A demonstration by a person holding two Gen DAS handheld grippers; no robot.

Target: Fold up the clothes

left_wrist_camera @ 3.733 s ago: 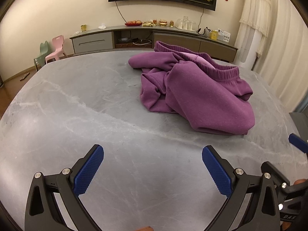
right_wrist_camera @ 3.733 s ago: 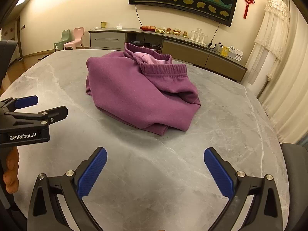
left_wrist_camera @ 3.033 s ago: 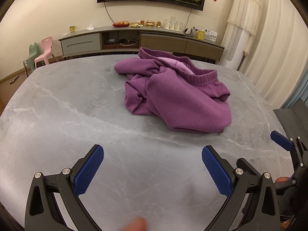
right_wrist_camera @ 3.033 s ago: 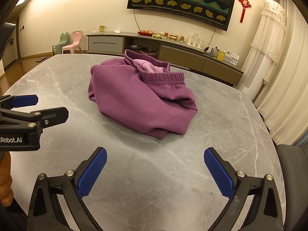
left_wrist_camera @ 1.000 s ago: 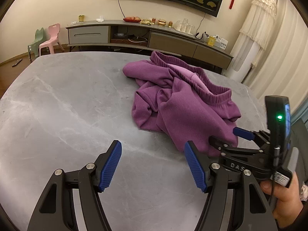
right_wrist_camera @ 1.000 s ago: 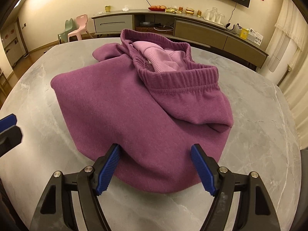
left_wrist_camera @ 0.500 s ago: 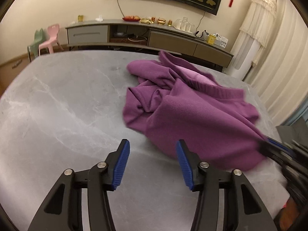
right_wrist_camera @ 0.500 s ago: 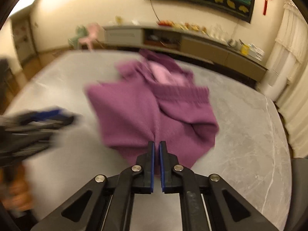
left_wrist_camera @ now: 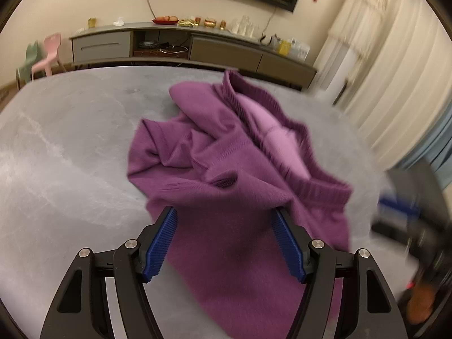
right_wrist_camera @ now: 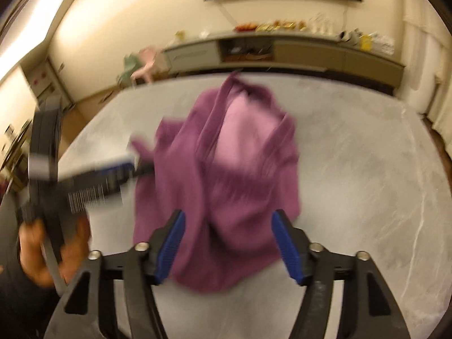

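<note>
- Straddling the purple sweatpants (left_wrist_camera: 231, 197), left gripper (left_wrist_camera: 224, 243) jaws apart, pads not pressing the cloth.
- Right gripper (right_wrist_camera: 228, 243) jaws just reopened, wide, fabric between, unclamped.
- Sweatpants crumpled mid grey marble table (left_wrist_camera: 70, 155), waistband (left_wrist_camera: 282, 152) farther off.

Purple garments (left_wrist_camera: 231, 197): 1
Benches (left_wrist_camera: 70, 155): 1
Grippers: 2, left gripper (left_wrist_camera: 226, 243), right gripper (right_wrist_camera: 228, 243)
Blue-padded fingers (left_wrist_camera: 162, 243) per gripper: 2
Small chairs (left_wrist_camera: 49, 53): 2
</note>
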